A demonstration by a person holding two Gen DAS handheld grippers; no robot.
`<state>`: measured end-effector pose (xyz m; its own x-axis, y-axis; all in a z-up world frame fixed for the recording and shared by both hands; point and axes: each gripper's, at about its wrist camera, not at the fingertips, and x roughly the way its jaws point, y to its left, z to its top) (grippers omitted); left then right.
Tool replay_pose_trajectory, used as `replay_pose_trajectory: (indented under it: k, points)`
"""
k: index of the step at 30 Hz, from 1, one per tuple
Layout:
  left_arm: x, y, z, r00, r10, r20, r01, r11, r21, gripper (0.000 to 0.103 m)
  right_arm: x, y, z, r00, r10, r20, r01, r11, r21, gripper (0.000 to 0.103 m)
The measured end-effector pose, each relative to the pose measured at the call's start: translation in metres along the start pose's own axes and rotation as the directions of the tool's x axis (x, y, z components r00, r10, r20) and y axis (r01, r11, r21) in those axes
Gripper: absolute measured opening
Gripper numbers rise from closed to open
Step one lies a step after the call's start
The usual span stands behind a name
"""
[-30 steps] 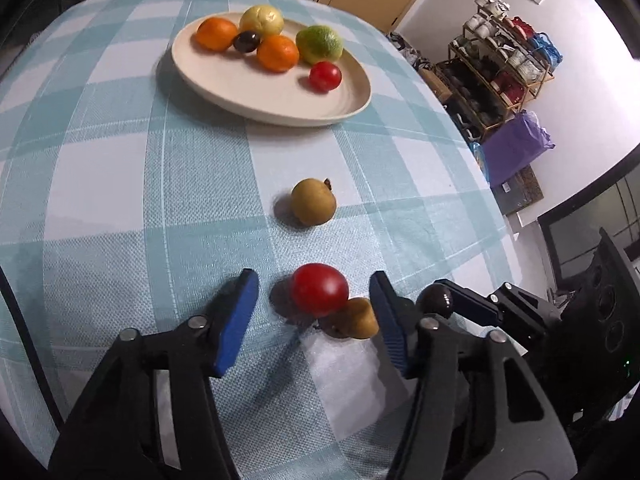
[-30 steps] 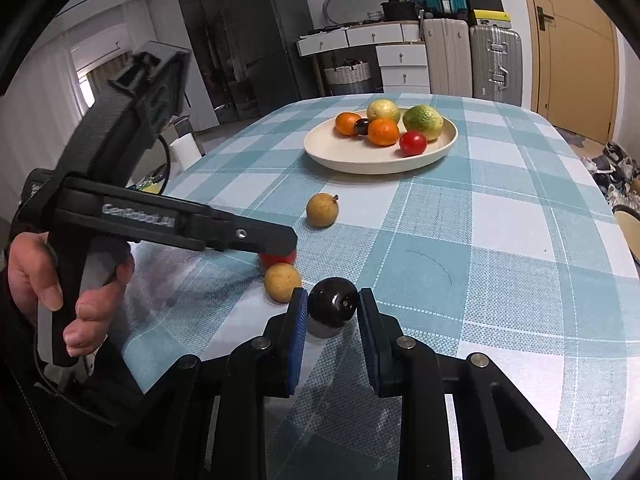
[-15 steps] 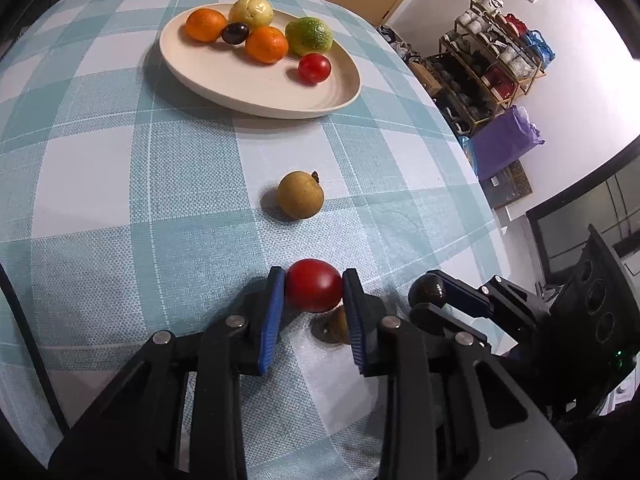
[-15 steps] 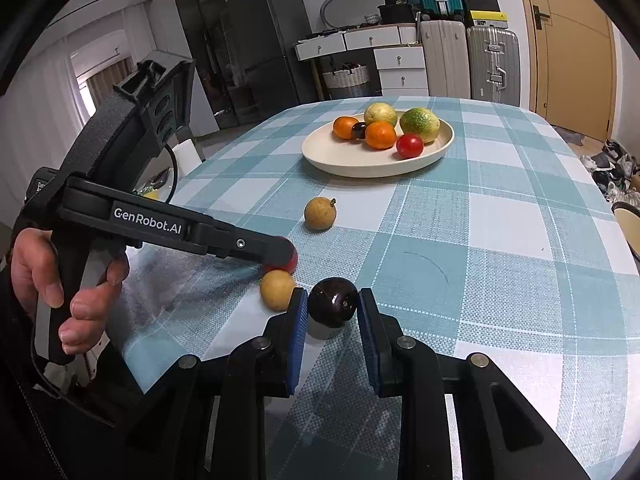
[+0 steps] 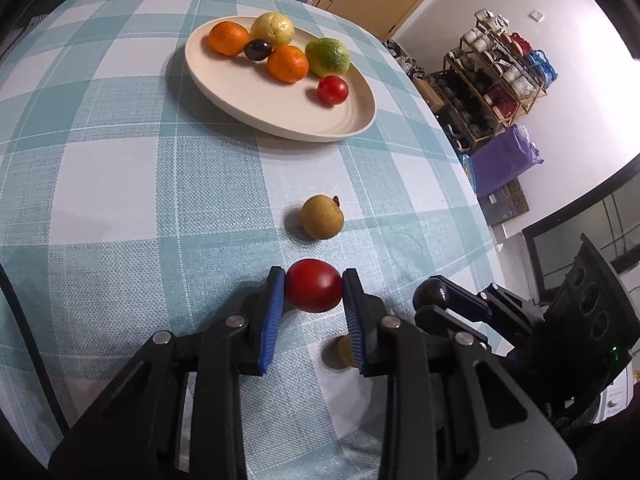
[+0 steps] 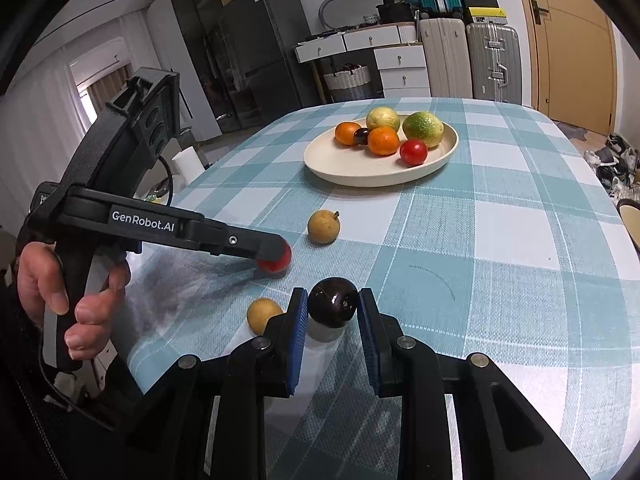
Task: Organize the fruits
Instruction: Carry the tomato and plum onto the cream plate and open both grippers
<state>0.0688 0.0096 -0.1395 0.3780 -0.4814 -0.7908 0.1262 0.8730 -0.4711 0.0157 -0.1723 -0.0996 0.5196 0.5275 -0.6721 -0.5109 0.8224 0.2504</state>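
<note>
A small round red tomato [image 5: 314, 285] is pinched between the blue-padded jaws of the left gripper [image 5: 314, 292], low over the teal-and-white checked cloth of the surface [image 5: 120, 200]. Seen from the right wrist view, that gripper is angled downward, its black handle wrapped by the person's left hand [image 6: 68, 300], and only a red edge of the tomato can be made out past its tip. A dark, glossy, plum-like round fruit [image 6: 333, 302] is clamped in the jaws of the right gripper [image 6: 333, 308], also tilted down and held just beside the left one. A small yellow-brown round fruit [image 6: 264, 315] is left lying on the cloth between the two grippers, partly hidden behind the left gripper's right finger in the left wrist view. A tan round fruit with a short stem [image 5: 322, 216] is seen further out on the cloth, apart from both. Beyond it, a cream oval plate [image 5: 280, 120] is loaded with two oranges [image 5: 288, 63], a yellow fruit [image 5: 273, 28], a green-yellow citrus [image 5: 328, 57], a dark plum [image 5: 258, 49] and a second red tomato [image 5: 333, 89]. Suitcases [image 6: 468, 60] and a dark fridge [image 6: 264, 52] are lined up along the far wall.
</note>
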Motion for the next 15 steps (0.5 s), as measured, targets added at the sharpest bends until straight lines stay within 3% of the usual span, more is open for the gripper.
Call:
replay_pose_trajectory:
  k: [15]
  points:
    - [-0.026, 0.015, 0.033, 0.997, -0.009, 0.074, 0.011, 0.999, -0.035, 0.026, 0.008, -0.011, 0.032, 0.999, 0.036, 0.021, -0.037, 0.998, 0.042, 0.026]
